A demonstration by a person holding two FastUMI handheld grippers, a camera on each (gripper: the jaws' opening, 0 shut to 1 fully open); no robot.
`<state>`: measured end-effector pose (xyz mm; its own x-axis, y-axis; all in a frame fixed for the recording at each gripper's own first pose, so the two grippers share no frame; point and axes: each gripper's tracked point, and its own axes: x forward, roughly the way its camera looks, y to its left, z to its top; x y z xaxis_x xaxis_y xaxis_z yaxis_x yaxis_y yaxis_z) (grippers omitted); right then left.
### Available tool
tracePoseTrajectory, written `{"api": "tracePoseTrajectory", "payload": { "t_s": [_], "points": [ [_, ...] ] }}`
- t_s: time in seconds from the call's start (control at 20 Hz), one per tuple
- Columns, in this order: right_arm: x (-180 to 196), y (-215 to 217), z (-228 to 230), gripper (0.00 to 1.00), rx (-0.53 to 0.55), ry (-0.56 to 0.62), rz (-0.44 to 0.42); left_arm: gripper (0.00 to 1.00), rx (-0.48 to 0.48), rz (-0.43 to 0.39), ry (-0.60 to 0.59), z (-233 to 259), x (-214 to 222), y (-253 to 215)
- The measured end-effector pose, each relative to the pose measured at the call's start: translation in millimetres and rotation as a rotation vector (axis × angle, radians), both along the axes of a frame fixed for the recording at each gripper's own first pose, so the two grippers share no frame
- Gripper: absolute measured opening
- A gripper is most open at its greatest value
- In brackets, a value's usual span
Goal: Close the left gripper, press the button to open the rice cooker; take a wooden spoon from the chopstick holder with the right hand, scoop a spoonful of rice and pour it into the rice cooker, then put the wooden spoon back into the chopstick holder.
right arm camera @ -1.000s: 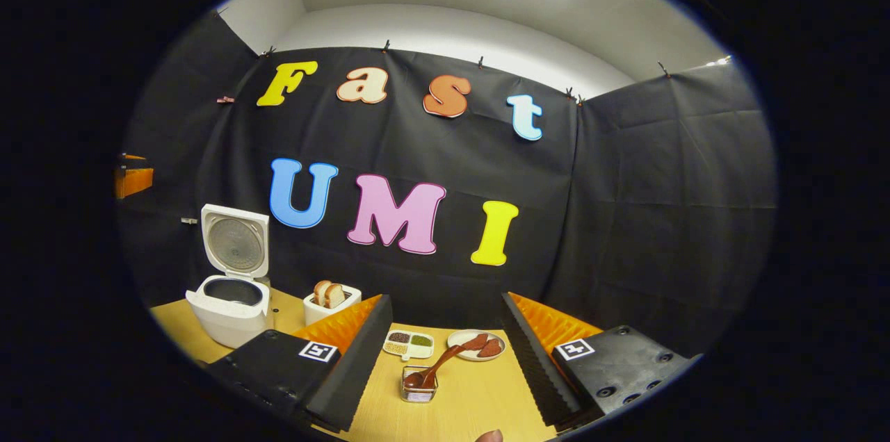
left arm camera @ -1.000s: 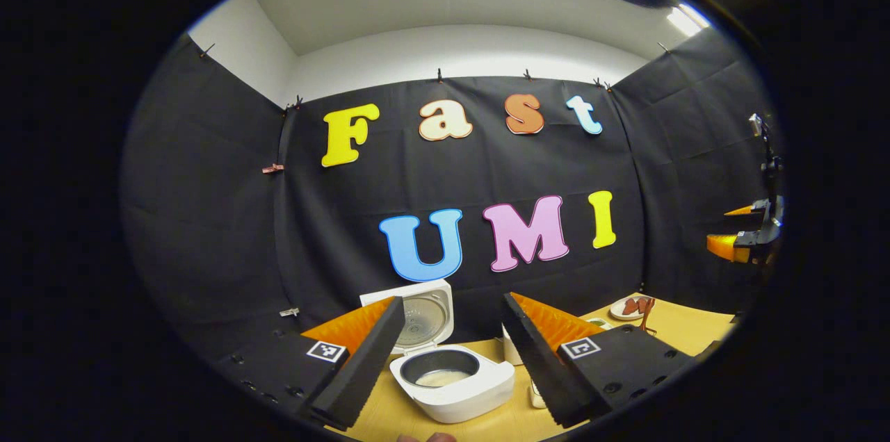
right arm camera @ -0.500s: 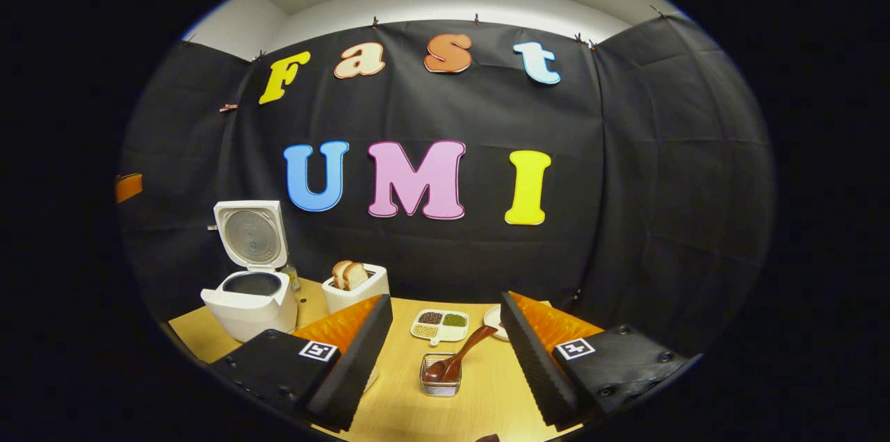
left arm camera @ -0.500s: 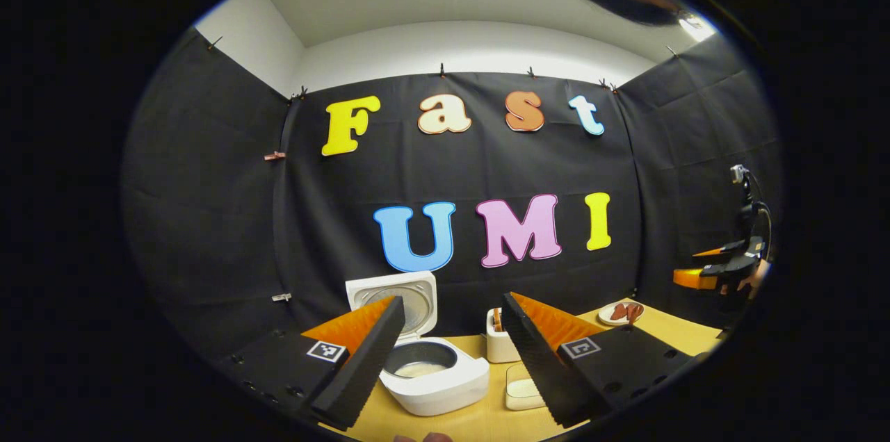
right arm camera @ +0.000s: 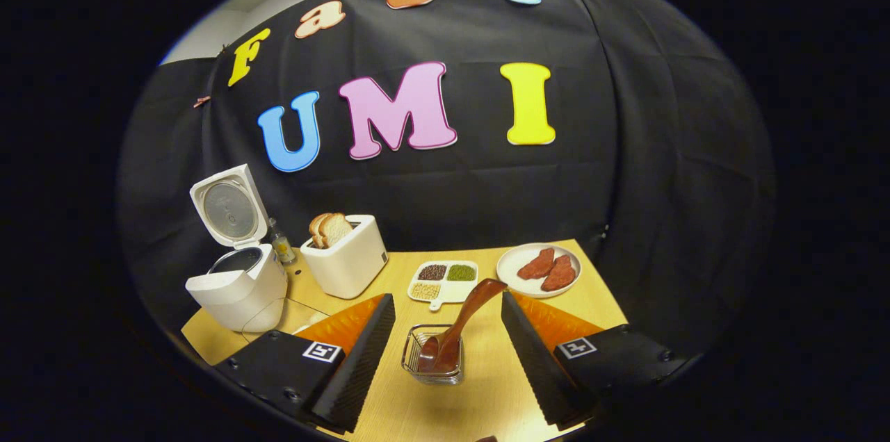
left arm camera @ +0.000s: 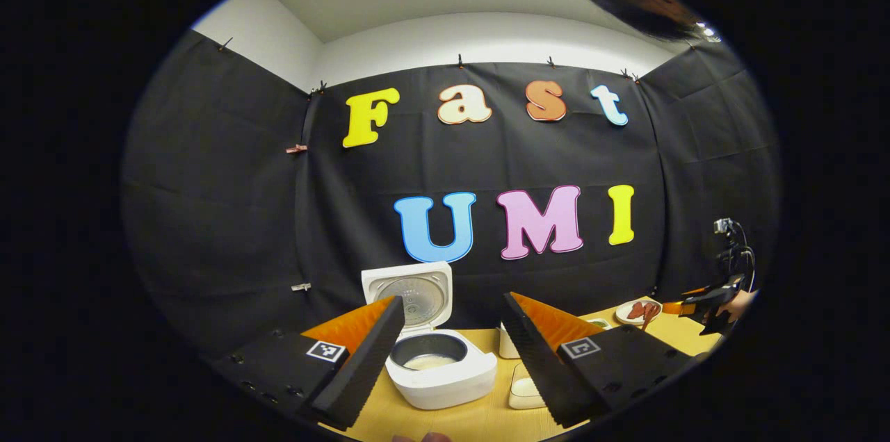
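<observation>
The white rice cooker (left arm camera: 445,376) stands with its lid (left arm camera: 410,292) up, and a little white rice lies in its dark pot. My left gripper (left arm camera: 452,301) is open, held back from the cooker and touching nothing. In the right gripper view the cooker (right arm camera: 236,285) sits at the table's left. A brown wooden spoon (right arm camera: 466,317) leans bowl-down in a wire chopstick holder (right arm camera: 431,362). My right gripper (right arm camera: 447,297) is open above the holder, with the spoon's handle rising between its fingers, untouched. From the left gripper view, the right gripper (left arm camera: 702,303) and a hand show far right.
A white toaster (right arm camera: 344,258) with bread slices stands beside the cooker, a small bottle (right arm camera: 280,245) between them. A divided dish of grains (right arm camera: 445,280) and a plate of reddish pieces (right arm camera: 542,269) lie behind the holder. A clear container (left arm camera: 525,386) sits right of the cooker.
My right gripper has dropped and tilted down toward the wire holder, so the spoon now stands between its fingers. The left gripper has shifted only slightly.
</observation>
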<state>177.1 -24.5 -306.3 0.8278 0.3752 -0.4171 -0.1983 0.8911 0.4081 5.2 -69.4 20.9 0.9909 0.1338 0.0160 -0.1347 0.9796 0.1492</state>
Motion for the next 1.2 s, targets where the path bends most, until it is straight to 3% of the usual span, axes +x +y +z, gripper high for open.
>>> {"api": "tracePoseTrajectory", "payload": {
  "t_s": [0.1,0.25,0.4,0.45,0.5,0.55,0.6,0.65,0.75,1.05,1.1,1.2],
  "points": [
    [15,5,-27,0.89,0.019,0.047,0.006,0.96,0.015,0.033,0.001,3,-3,-1],
    [29,7,-67,0.64,0.027,0.123,0.006,0.96,0.025,0.072,0.017,0,-5,-5],
    [37,21,-92,0.46,0.096,0.195,0.025,0.96,0.048,0.114,0.041,-5,-7,-4],
    [39,28,-98,0.54,0.123,0.209,0.030,0.96,0.051,0.119,0.047,-5,-7,-6],
    [42,35,-103,0.54,0.149,0.224,0.037,0.96,0.052,0.123,0.051,-6,-7,-9],
    [43,41,-106,0.46,0.176,0.236,0.046,0.96,0.053,0.126,0.053,-7,-7,-10],
    [44,48,-108,0.54,0.195,0.241,0.054,0.96,0.051,0.130,0.055,-7,-7,-10],
    [42,51,-109,0.54,0.194,0.240,0.060,0.96,0.047,0.130,0.056,-8,-7,-10],
    [45,52,-115,0.21,0.143,0.210,0.054,0.96,0.037,0.126,0.057,-10,-8,-13],
    [12,64,-101,0.20,0.119,0.183,0.139,0.96,0.039,0.129,0.067,-12,-11,-3],
    [12,66,-105,0.11,0.114,0.187,0.140,0.97,0.035,0.132,0.066,-12,-12,1],
    [15,68,-110,0.25,0.110,0.196,0.134,0.97,0.024,0.138,0.070,-14,-15,7]
  ]
}}
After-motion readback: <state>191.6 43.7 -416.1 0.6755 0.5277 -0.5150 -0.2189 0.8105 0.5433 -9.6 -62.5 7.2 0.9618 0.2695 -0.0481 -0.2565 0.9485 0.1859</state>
